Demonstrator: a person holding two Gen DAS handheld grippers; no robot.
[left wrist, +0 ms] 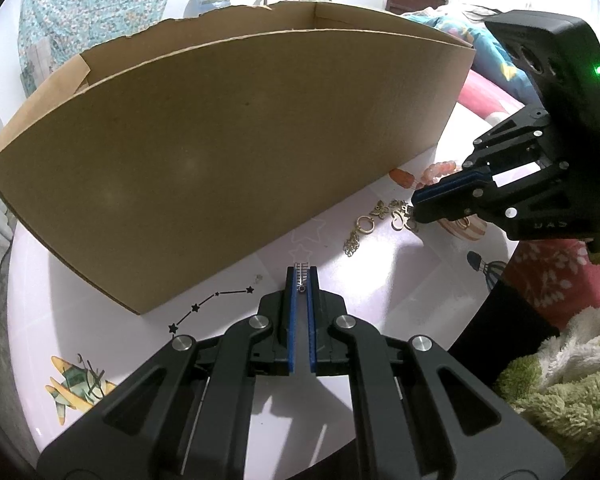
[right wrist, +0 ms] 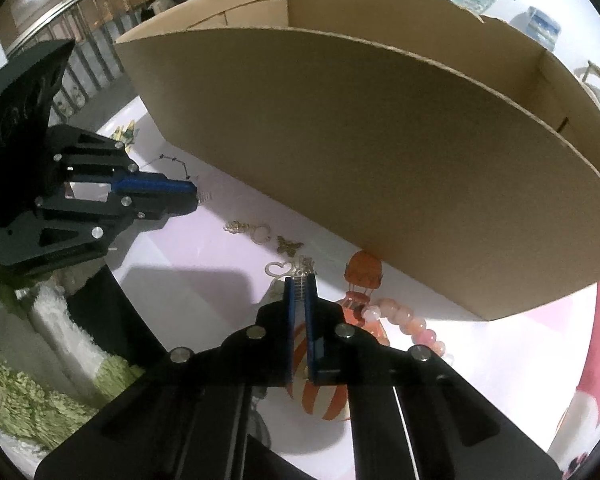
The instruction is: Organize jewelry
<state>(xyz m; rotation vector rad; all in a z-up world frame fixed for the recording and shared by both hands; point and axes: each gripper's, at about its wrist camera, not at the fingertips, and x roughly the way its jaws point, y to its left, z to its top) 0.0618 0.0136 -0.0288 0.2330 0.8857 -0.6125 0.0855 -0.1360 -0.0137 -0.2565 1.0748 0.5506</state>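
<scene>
Several gold pieces lie on the pale printed table [left wrist: 380,300] along the front wall of a big open cardboard box [left wrist: 220,140]: a chain with a ring [left wrist: 356,236], a butterfly charm [left wrist: 381,210] and a cluster of gold charms [left wrist: 400,218]. A pink bead bracelet [right wrist: 404,320] lies to their right. My right gripper [right wrist: 300,280] is shut with its tips down on the charm cluster [right wrist: 306,263]. My left gripper [left wrist: 303,276] hovers shut left of the pieces, and a small dark round stud [left wrist: 301,289] sits between its pads. From the right wrist view the left gripper [right wrist: 196,197] is seen side-on.
The box [right wrist: 380,140] fills the far side of the table, and its inside is hidden. A tiny clear piece [left wrist: 259,278] lies near the box wall. Green fluffy fabric [left wrist: 560,392] and pink cloth [left wrist: 560,276] border the table's near right edge.
</scene>
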